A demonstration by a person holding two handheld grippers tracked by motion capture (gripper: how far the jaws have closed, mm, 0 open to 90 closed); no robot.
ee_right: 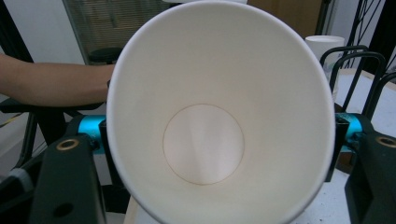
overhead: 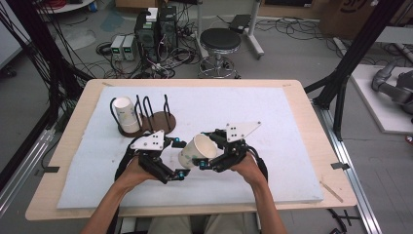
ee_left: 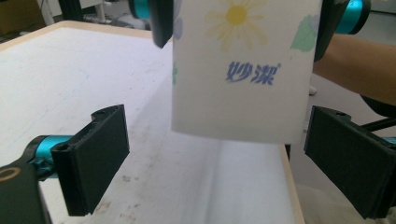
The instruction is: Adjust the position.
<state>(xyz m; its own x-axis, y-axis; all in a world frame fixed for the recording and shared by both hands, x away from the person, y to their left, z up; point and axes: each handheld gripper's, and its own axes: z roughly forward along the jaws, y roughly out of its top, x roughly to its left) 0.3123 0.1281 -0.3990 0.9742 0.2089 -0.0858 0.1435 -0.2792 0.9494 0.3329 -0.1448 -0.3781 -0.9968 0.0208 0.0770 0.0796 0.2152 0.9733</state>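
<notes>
A white paper cup (overhead: 197,151) printed with a daisy and blue characters hangs tilted above the white mat, and my right gripper (overhead: 202,148) is shut on its sides. In the right gripper view I look into the cup's mouth (ee_right: 205,140), with the right gripper (ee_right: 219,135) pressing the wall on both sides. My left gripper (overhead: 179,159) is open just left of the cup. In the left gripper view the cup's base (ee_left: 243,93) hangs between and above the wide jaws of the left gripper (ee_left: 215,158), which do not touch it.
A brown wire cup rack (overhead: 156,119) stands at the mat's back left with a second white cup (overhead: 127,114) in its left slot; both the rack (ee_right: 355,60) and that cup (ee_right: 324,46) appear in the right gripper view. White mat (overhead: 272,117) covers the wooden table.
</notes>
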